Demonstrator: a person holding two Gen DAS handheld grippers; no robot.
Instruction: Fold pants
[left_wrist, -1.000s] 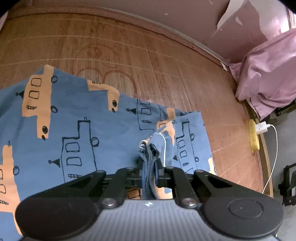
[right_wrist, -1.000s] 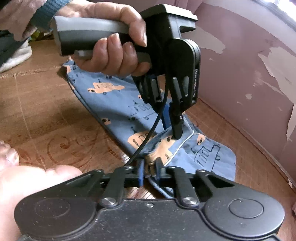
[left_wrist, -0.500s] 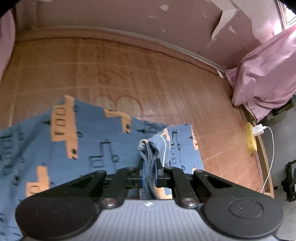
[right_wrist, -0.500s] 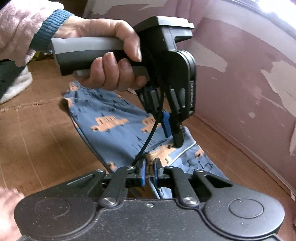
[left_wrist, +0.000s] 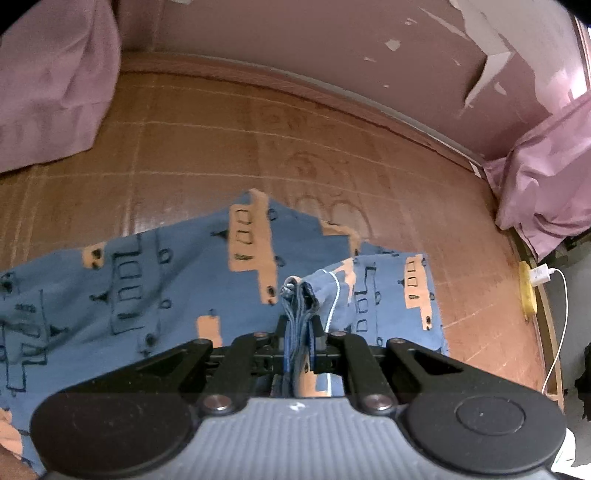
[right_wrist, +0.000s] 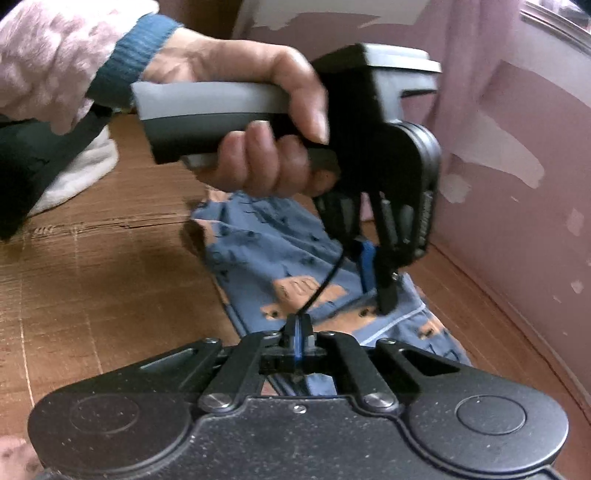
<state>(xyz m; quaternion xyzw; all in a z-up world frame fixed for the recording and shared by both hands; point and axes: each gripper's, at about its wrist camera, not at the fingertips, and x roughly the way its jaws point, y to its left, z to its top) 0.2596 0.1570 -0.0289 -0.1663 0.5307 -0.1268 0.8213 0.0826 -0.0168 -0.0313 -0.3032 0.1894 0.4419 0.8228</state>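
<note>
Pinching a bunched edge of the blue printed pants (left_wrist: 177, 280), the left claw (left_wrist: 298, 332) stood nearly closed, several layers of cloth sticking up between its fingers. The rest of the pants hung and spread ahead of that claw over the brown patterned floor (left_wrist: 221, 147). Beside it, the right claw (right_wrist: 297, 334) was clamped narrow on another edge of the pants (right_wrist: 266, 251), just below the hand (right_wrist: 255, 122) gripping the left tool's grey handle.
</note>
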